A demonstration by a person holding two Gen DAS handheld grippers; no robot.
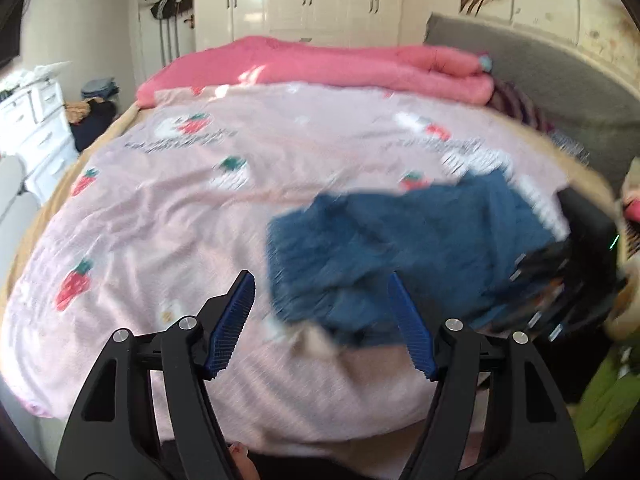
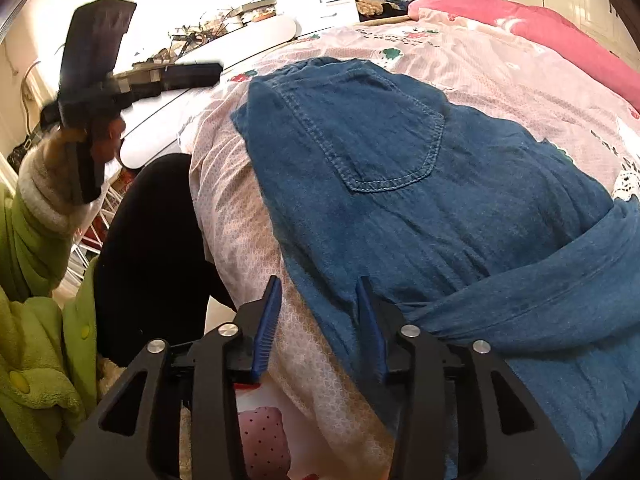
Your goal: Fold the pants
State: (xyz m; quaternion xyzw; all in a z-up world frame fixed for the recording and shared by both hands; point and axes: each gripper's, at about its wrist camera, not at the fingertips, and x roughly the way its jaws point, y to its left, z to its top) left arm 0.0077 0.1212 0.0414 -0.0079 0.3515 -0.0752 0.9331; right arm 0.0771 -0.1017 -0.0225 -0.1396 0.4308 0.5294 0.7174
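Observation:
Blue denim pants [image 2: 420, 184] lie folded on the pink strawberry bedspread [image 2: 520, 60], back pocket up, near the bed's front edge. They also show, blurred, in the left wrist view [image 1: 400, 240]. My right gripper [image 2: 320, 292] is open and empty, low over the pants' near edge. My left gripper [image 1: 322, 292] is open and empty, above the bedspread just in front of the pants. In the right wrist view the left gripper [image 2: 96, 60] is raised at the far left, held by a hand in a green sleeve.
A folded pink quilt [image 1: 320, 64] lies along the far side of the bed. A grey headboard [image 1: 560, 80] is at the right. White drawers [image 1: 36, 120] and a white table [image 2: 224, 48] stand beside the bed. The person's dark legs [image 2: 152, 240] are at the bed's edge.

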